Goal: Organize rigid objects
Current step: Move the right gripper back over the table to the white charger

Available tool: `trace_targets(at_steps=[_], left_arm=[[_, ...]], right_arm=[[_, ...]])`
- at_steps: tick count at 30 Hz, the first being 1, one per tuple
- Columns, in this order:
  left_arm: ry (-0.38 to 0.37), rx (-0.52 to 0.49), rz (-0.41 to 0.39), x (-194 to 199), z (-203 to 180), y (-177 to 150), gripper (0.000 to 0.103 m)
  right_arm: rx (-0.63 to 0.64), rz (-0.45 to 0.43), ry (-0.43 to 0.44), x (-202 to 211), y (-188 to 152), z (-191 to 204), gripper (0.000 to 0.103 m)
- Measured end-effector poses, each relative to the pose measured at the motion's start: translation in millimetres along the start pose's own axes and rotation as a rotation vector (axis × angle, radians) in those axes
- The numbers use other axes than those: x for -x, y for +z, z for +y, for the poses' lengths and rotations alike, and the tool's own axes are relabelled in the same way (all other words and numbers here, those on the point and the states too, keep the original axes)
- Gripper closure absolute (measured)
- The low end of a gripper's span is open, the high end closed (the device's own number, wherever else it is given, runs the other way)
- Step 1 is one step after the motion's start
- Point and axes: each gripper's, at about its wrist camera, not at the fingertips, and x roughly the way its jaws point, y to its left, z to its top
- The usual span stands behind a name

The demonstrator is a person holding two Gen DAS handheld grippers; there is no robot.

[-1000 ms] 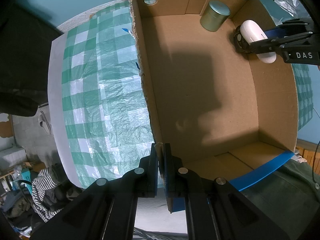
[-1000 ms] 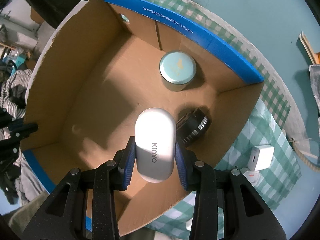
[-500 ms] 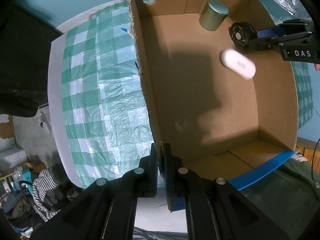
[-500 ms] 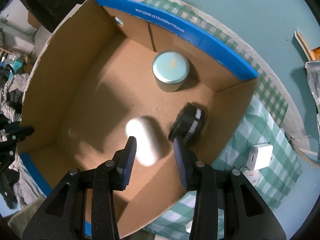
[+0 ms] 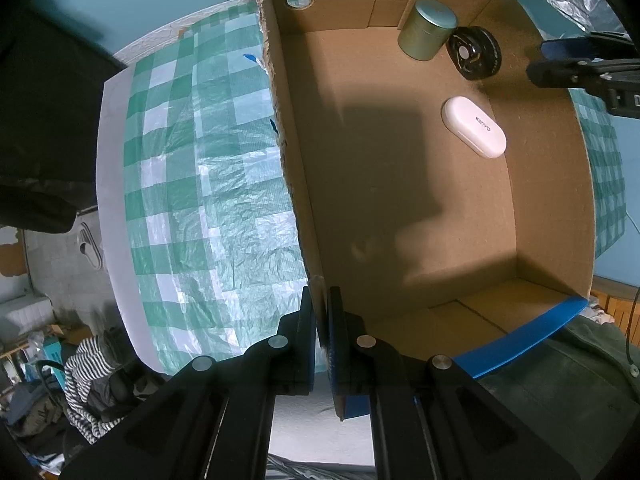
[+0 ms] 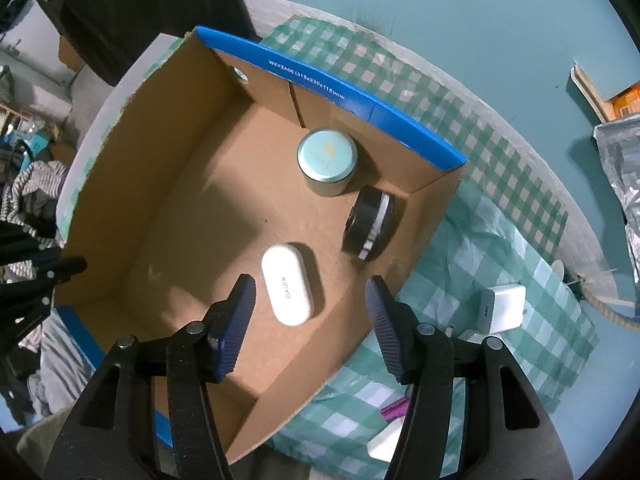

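A white oval case (image 6: 287, 289) (image 5: 473, 127) lies flat on the floor of the open cardboard box (image 6: 132, 216) (image 5: 552, 208). Above it hangs my right gripper (image 6: 310, 286), jaws opening and empty, the case lying loose below them. In the far corner of the box stands a round green tin (image 6: 327, 161) (image 5: 426, 29), and a black disc-shaped object (image 6: 369, 221) (image 5: 474, 53) leans against the right wall. My left gripper (image 5: 322, 300) is shut on the box's left wall near its front corner. The right gripper's fingers (image 5: 560, 60) show at the left wrist view's right edge.
The box sits on a green checked cloth (image 5: 192, 184) (image 6: 480, 248). A white charger block (image 6: 502, 308) and other small items (image 6: 394, 408) lie on the cloth right of the box. Striped clothing (image 5: 92, 384) lies beyond the table's edge.
The right gripper let go of the white case, which dropped onto the box floor. Its jaws spread wide and it rose away. The left gripper kept its hold on the wall.
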Motion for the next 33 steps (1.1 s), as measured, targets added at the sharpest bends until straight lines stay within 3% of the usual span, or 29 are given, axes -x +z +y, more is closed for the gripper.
trace_targets(at_steps=[20,33], left_arm=[[0.004,-0.007,0.002,2.1,1.6,-0.7,0.098],[0.003,-0.006,0.004,1.7,1.0,-0.6,0.098]], right_arm=[[-0.082,-0.075,-0.010,58.7,-30.2,-24.0,0.045],[-0.167,-0.086,-0.011,73.3,-59.1,-49.3,0.045]])
